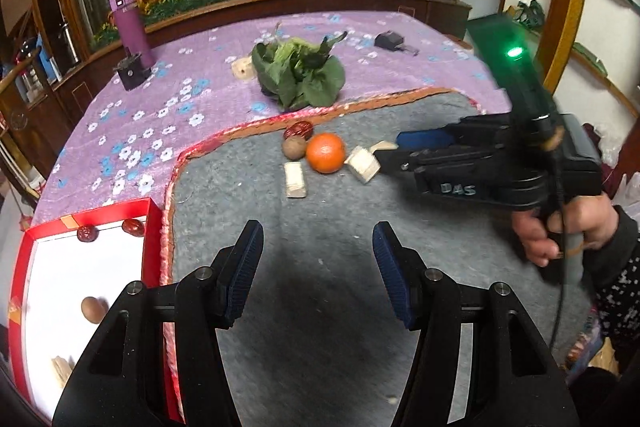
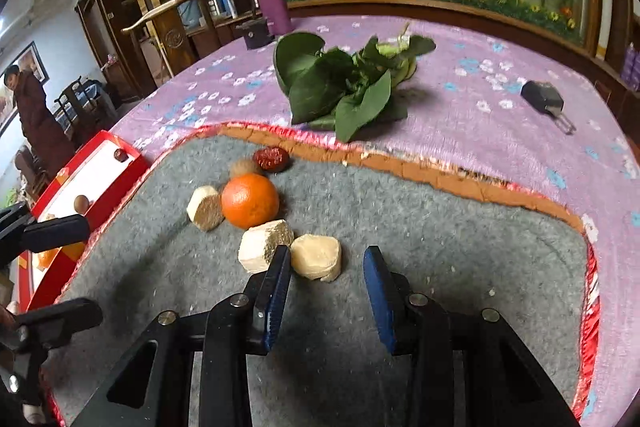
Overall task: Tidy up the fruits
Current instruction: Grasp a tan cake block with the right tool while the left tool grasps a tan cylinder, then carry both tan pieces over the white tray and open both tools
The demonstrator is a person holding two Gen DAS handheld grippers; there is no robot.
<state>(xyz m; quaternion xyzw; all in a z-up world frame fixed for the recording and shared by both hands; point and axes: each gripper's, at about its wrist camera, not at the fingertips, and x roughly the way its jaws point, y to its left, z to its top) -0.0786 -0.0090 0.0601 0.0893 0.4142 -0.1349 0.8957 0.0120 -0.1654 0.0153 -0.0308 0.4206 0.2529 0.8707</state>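
Note:
An orange point(image 1: 325, 152) lies on the grey mat point(image 1: 320, 287), with a walnut point(image 1: 293, 148) and a red date point(image 1: 299, 131) just behind it and pale snack blocks point(image 1: 295, 179) around it. My left gripper point(image 1: 318, 267) is open and empty over the mat, short of the pile. My right gripper point(image 2: 326, 287) is open, its tips around a pale round block point(image 2: 317, 257) beside the orange point(image 2: 250, 200). It shows from the side in the left wrist view point(image 1: 394, 151). A red box point(image 1: 86, 291) at left holds two dates point(image 1: 87, 233), a walnut point(image 1: 93, 309) and a pale block.
A bunch of leafy greens point(image 1: 302, 73) lies on the purple flowered cloth point(image 1: 180, 83) behind the mat. A purple flask point(image 1: 130, 21) and a small black box point(image 1: 130, 71) stand at back left. A black plug point(image 2: 544, 99) lies at right. A person point(image 2: 34, 119) stands far left.

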